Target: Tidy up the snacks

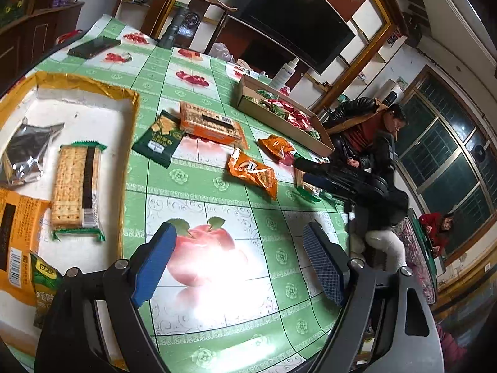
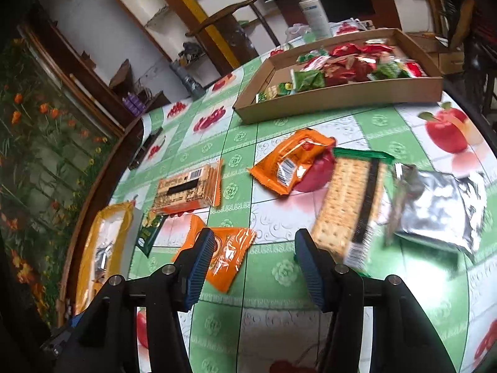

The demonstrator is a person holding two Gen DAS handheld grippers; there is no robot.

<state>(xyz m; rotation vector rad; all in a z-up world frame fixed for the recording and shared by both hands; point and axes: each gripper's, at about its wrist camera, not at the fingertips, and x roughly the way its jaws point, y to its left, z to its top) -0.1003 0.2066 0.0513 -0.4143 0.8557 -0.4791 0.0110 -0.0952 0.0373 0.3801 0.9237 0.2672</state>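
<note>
My left gripper (image 1: 237, 233) hangs open over bare tablecloth, nothing between its blue pads. To its left a gold-rimmed tray (image 1: 87, 84) holds a cracker pack (image 1: 76, 191), a silver pouch (image 1: 26, 152) and an orange pack (image 1: 15, 233). My right gripper (image 2: 253, 237) is open low over the table. An orange packet (image 2: 226, 255) lies by its left finger, partly between the jaws, unpressed. A second cracker pack (image 2: 348, 205) and a silver pouch (image 2: 435, 208) lie to its right. Loose on the cloth are another orange packet (image 2: 292, 161), an orange biscuit pack (image 2: 186, 189) and a dark green pack (image 2: 149, 233).
A cardboard tray (image 2: 341, 93) of red and green sweets stands at the far side, a spray bottle (image 2: 313, 9) behind it. A phone (image 1: 93, 46) lies at the far left corner. Seated people (image 1: 372, 130) are beyond the table's right edge.
</note>
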